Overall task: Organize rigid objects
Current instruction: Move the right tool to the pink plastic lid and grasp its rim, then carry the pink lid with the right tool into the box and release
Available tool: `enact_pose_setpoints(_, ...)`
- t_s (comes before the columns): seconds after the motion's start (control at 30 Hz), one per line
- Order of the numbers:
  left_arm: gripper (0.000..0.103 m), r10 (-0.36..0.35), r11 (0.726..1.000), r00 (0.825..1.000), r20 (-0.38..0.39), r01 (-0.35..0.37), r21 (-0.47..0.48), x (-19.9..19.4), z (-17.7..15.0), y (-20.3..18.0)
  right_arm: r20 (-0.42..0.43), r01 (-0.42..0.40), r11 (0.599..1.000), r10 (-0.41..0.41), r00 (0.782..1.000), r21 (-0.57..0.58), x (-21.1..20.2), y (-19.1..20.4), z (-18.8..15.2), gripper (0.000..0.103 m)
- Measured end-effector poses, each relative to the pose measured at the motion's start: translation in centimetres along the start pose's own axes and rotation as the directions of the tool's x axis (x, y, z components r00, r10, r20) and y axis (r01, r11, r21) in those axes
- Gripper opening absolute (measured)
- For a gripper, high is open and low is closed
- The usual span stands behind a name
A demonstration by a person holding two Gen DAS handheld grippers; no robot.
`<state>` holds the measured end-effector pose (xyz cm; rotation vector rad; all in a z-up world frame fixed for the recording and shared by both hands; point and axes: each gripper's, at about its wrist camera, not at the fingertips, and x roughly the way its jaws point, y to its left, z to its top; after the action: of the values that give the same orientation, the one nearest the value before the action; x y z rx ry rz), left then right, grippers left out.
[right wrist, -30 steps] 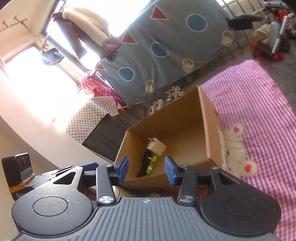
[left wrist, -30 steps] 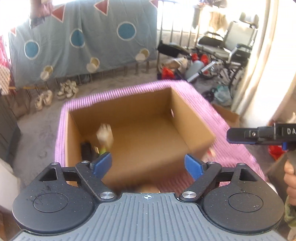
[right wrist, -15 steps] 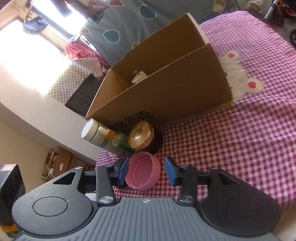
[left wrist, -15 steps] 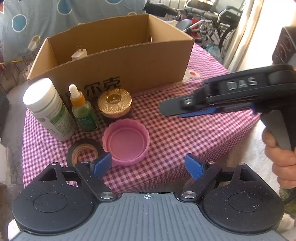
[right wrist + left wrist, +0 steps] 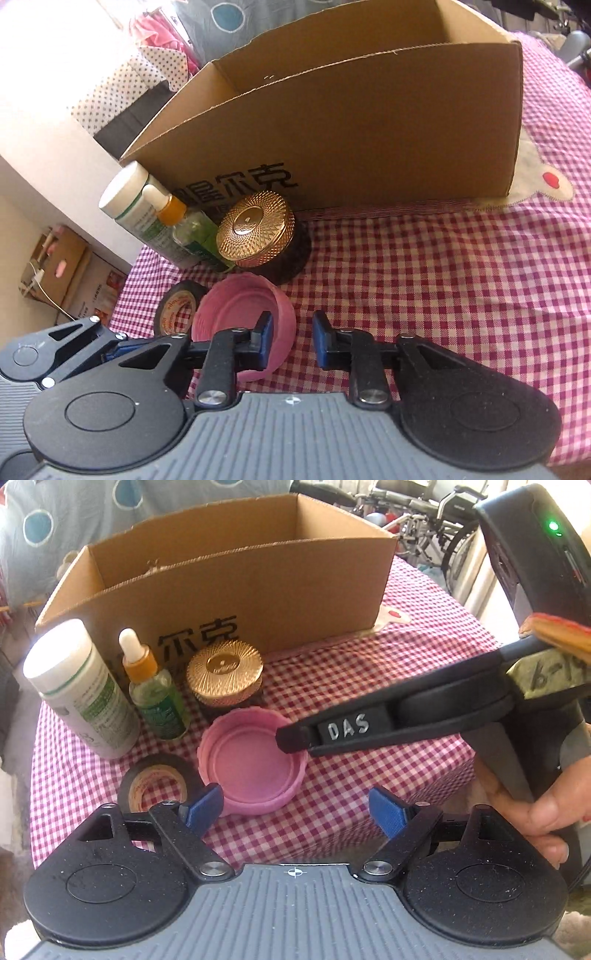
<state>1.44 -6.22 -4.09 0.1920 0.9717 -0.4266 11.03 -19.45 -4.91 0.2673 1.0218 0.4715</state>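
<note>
A pink lid (image 5: pixel 251 764) lies upside down on the checked cloth in front of a cardboard box (image 5: pixel 258 587). My right gripper (image 5: pixel 291 339) straddles the lid's (image 5: pixel 236 306) right rim, one finger inside and one outside. Its jaws are closing, and a gap still shows beside the outer pad. In the left wrist view the right gripper (image 5: pixel 291 738) reaches in from the right onto that rim. My left gripper (image 5: pixel 295 808) hovers open just in front of the lid with nothing between its fingers.
A white bottle (image 5: pixel 85 690), a dropper bottle (image 5: pixel 155 698) and a gold-lidded jar (image 5: pixel 225 675) stand against the box front. A tape roll (image 5: pixel 155 782) lies left of the lid. A person's hand (image 5: pixel 535 812) holds the right gripper. The table's front edge is close.
Both grippers came down from over the box to the cloth in front of it. The right gripper moved onto the pink lid's rim and its jaws narrowed.
</note>
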Motion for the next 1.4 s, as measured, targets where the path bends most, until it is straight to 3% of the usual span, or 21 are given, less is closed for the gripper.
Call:
enact_pose_setpoints(0.2, 0.087, -0.017, 0.998, 0.999, 0.027, 0.016, 0.063, -0.4, 0.0, -1.4, 0.016, 0.029, 0.999, -0.029, 0.999, 0.029, -0.8, -1.3, -0.3, 0.016)
enact_pose_setpoints(0.57, 0.087, -0.066, 0.994, 0.996, 0.056, 0.061, 0.091, 0.2, 0.7, -3.1, 0.064, 0.067, 0.989, -0.077, 0.995, 0.135, -3.6, -5.5, -1.6, 0.016)
enact_pose_setpoints(0.9, 0.086, -0.031, 0.987, 0.999, 0.033, 0.025, 0.157, 2.2, 1.8, -4.5, 0.08, 0.029, 0.987, -0.042, 0.996, 0.158, -4.2, -6.5, -2.1, 0.016)
enact_pose_setpoints(1.23, 0.073, 0.018, 0.98, 1.0, 0.013, -0.021, 0.197, 3.7, 2.3, -5.5, 0.075, -0.005, 0.986, -0.008, 0.997, 0.168, -4.2, -6.5, -2.2, 0.016)
enact_pose_setpoints(1.4, 0.074, 0.026, 0.981, 1.0, 0.013, -0.028, 0.193, 4.0, 2.5, -5.5, 0.076, -0.011, 0.985, -0.002, 0.997, 0.171, -4.2, -6.5, -2.1, 0.016)
